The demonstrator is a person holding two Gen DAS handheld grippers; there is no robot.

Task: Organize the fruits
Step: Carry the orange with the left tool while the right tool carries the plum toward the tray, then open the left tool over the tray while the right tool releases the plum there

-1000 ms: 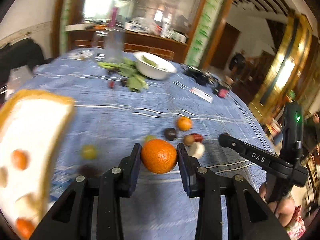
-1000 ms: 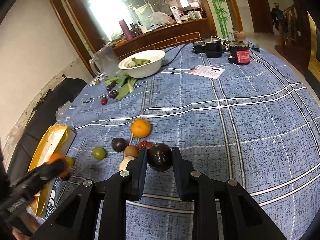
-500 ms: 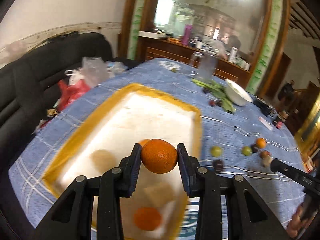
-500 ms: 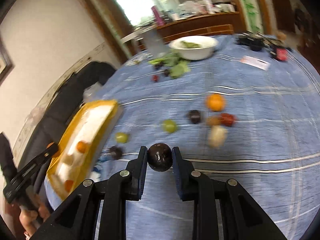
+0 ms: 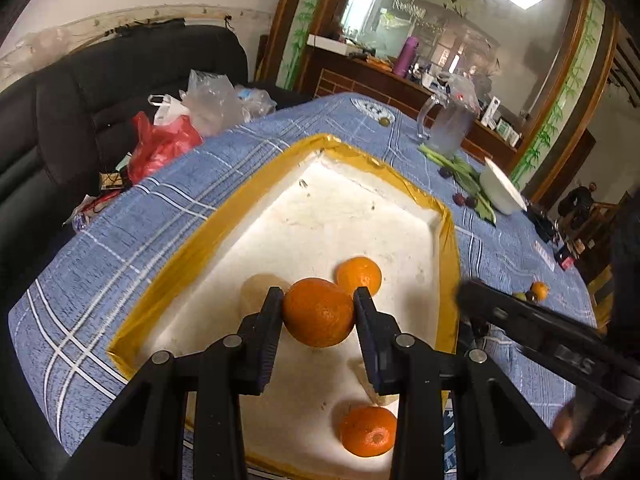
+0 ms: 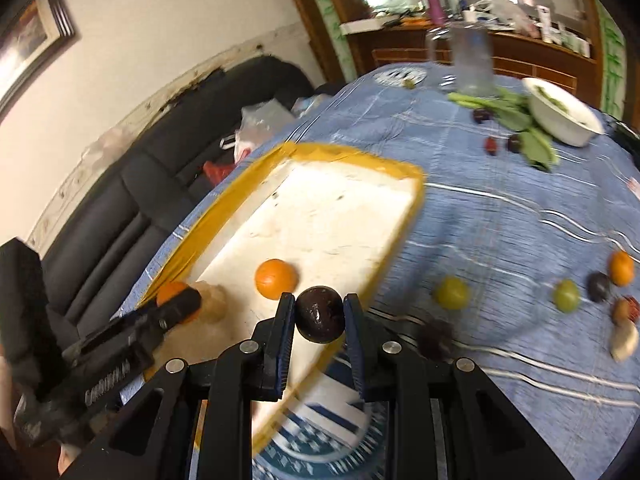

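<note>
The left gripper (image 5: 318, 312) is clamped on an orange (image 5: 318, 312) held above the white tray (image 5: 320, 216) with the yellow rim. Only this view shows a second loose orange (image 5: 368, 431) near the tray's front. The right gripper (image 6: 319, 314) pinches a dark plum (image 6: 319, 314) over the tray's near edge. Its blurred view alone shows scattered fruit (image 6: 452, 293) on the blue tablecloth (image 6: 500, 220), possibly green plums.
</note>
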